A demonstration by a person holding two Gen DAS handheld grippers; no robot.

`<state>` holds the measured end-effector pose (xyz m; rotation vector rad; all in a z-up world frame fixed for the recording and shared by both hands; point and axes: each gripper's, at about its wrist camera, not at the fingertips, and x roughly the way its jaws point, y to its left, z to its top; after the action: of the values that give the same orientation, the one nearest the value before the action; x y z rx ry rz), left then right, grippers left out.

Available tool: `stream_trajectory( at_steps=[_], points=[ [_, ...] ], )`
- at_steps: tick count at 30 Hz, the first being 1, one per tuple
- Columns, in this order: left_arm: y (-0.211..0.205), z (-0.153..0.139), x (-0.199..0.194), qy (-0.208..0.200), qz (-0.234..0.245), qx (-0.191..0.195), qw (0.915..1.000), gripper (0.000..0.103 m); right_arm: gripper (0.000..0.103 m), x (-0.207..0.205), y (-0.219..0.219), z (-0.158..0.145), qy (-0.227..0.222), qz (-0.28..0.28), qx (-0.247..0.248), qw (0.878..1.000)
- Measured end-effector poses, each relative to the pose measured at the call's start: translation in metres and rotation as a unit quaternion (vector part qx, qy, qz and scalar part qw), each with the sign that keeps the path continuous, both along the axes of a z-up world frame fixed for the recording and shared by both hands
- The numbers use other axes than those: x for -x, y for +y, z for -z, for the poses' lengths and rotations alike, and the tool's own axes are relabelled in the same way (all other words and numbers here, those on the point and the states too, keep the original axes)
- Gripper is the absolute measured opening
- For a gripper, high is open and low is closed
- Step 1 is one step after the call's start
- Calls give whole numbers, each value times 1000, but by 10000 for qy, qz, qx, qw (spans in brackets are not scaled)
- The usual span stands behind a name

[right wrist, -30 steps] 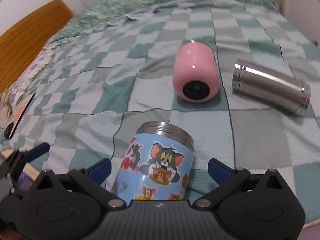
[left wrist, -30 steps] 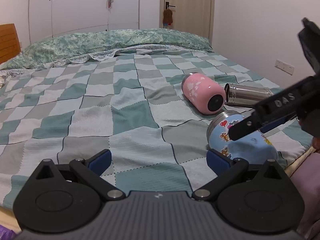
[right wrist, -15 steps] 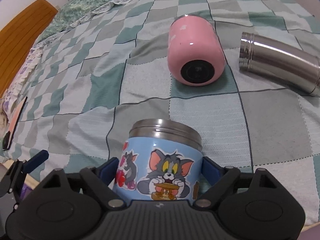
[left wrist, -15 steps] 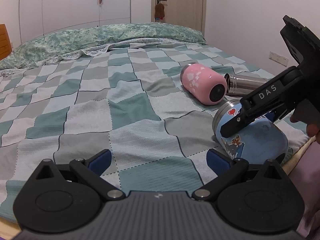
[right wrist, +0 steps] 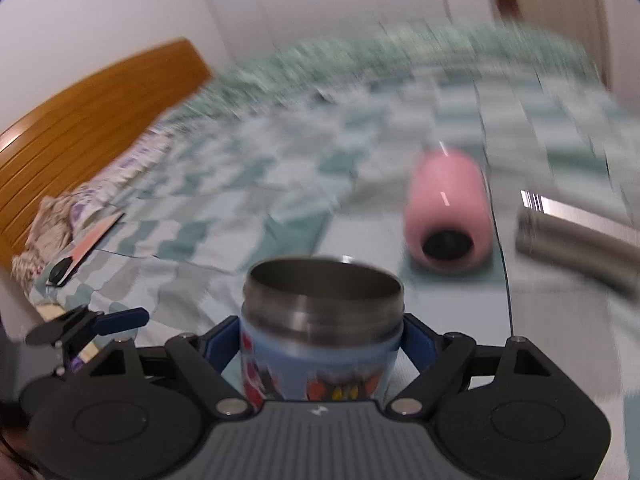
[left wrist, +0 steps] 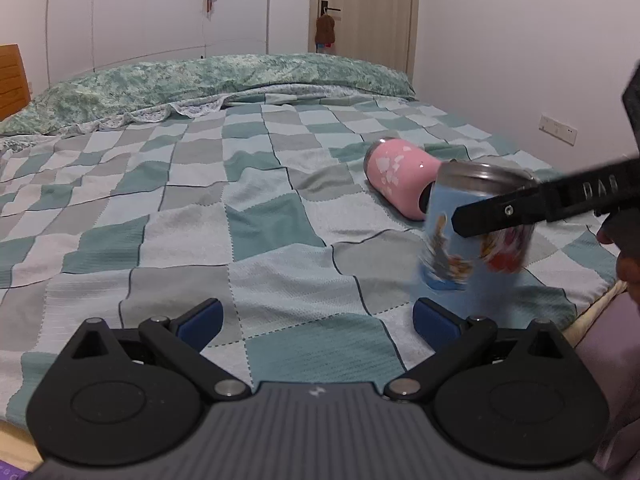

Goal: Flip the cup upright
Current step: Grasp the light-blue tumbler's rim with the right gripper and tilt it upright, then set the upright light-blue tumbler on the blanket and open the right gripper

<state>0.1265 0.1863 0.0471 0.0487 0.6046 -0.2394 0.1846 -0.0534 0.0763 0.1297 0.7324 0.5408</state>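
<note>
Right hand-held gripper (right wrist: 320, 340) is clenched on the blue cartoon cup (right wrist: 320, 320), blue pads on both its sides, near the bed's (left wrist: 280, 240) right edge. Just beyond lie a pink cup (left wrist: 396, 184) and a steel cup (right wrist: 576, 236) on their sides. Left hand-held gripper (left wrist: 318, 318) hovers released over the quilt. Half a second ago the cup leaned; now its steel mouth faces almost straight up.

Location: I am working in a home bedroom. Showing it: a bed (left wrist: 248, 216) lying under a green-and-grey checked cover, a wooden headboard (right wrist: 92, 120) standing at its end, white wardrobe doors (left wrist: 160, 8) lining the far wall, a wooden door (left wrist: 364, 8) standing beside them.
</note>
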Motion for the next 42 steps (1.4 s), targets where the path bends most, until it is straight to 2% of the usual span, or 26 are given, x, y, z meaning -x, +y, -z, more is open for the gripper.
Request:
stream_trajectory(
  at_steps=[3, 8, 12, 15, 17, 24, 25, 28, 32, 37, 42],
  points=[
    [2, -2, 3, -31, -86, -33, 10000, 103, 83, 11, 14, -1, -713, -163, 192, 9971],
    [7, -2, 5, 2, -236, -58, 9997, 103, 83, 21, 35, -2, -1575, -357, 645, 9848],
    [10, -1, 5, 1, -355, -25, 9994, 103, 83, 24, 47, 0, -1705, -526, 829, 9805],
    [12, 2, 7, 15, -448, 5, 9990, 103, 83, 26, 51, 13, -1715, -628, 958, 9785],
    [13, 3, 9, 26, -491, 42, 9988, 103, 83, 31, 49, 22, -1845, -644, 931, 9763],
    [9, -1, 20, -84, -624, 72, 9980, 103, 84, 41, 45, 27, -2050, -746, 927, 9715],
    [6, -3, 24, -133, -638, 84, 9978, 103, 85, 41, 42, 27, -2047, -749, 875, 9720],
    [-1, -10, 35, -303, -663, 93, 9973, 103, 97, 50, 29, 24, -2144, -714, 681, 9717],
    [-20, -22, 53, -626, -625, 240, 9958, 103, 103, 65, 3, 16, -2330, -638, 459, 9693],
    [-60, -29, 71, -1051, -584, 403, 9919, 103, 103, 90, -49, 2, -2642, -295, 189, 9638],
    [-104, -15, 89, -1348, -740, 607, 9862, 103, 103, 117, -103, -1, -2960, 49, 148, 9551]
  ],
)
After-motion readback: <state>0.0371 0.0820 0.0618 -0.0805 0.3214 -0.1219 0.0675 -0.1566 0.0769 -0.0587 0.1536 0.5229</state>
